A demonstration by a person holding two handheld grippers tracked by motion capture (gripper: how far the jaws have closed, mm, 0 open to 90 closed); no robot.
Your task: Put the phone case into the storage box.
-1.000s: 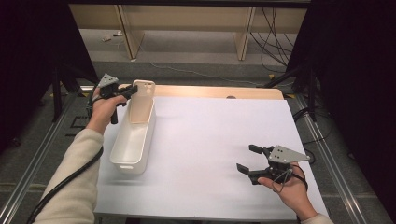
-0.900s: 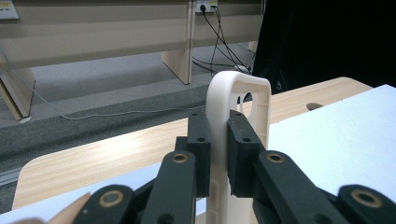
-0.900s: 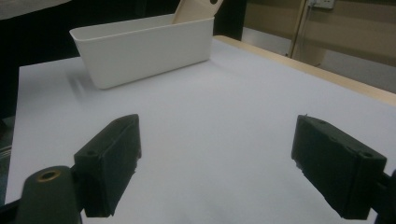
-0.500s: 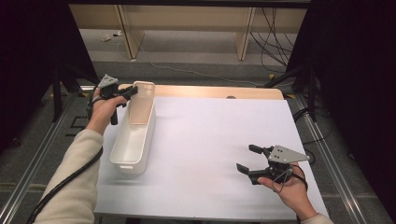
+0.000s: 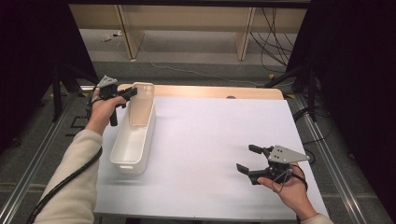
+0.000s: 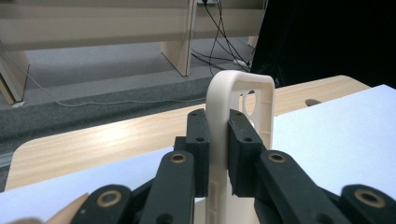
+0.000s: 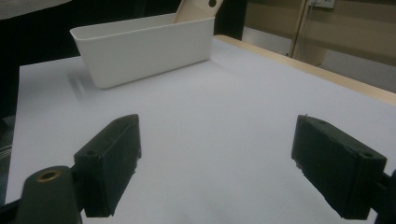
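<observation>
A long white plastic bin [image 5: 132, 135] lies lengthwise at the left of the white sheet [image 5: 210, 135]. My left gripper [image 5: 130, 93] is shut on the rim of the bin's far end wall, near the handle cut-out. In the left gripper view the pale rim [image 6: 243, 88] rises between the two black pads [image 6: 198, 140], and both pads press on it. My right gripper [image 5: 244, 157] rests at the near right of the sheet, held in a hand, its jaws wide open with nothing between them. The right gripper view looks past the right gripper [image 7: 219, 154] across bare sheet to the bin [image 7: 149, 46].
The sheet covers a wooden table whose bare far edge [image 5: 210, 91] shows behind it. Metal rails [image 5: 322, 140] run along both sides. Cables [image 5: 271, 32] and wooden furniture legs [image 5: 128, 32] stand on the floor beyond. Dark curtains close in left and right.
</observation>
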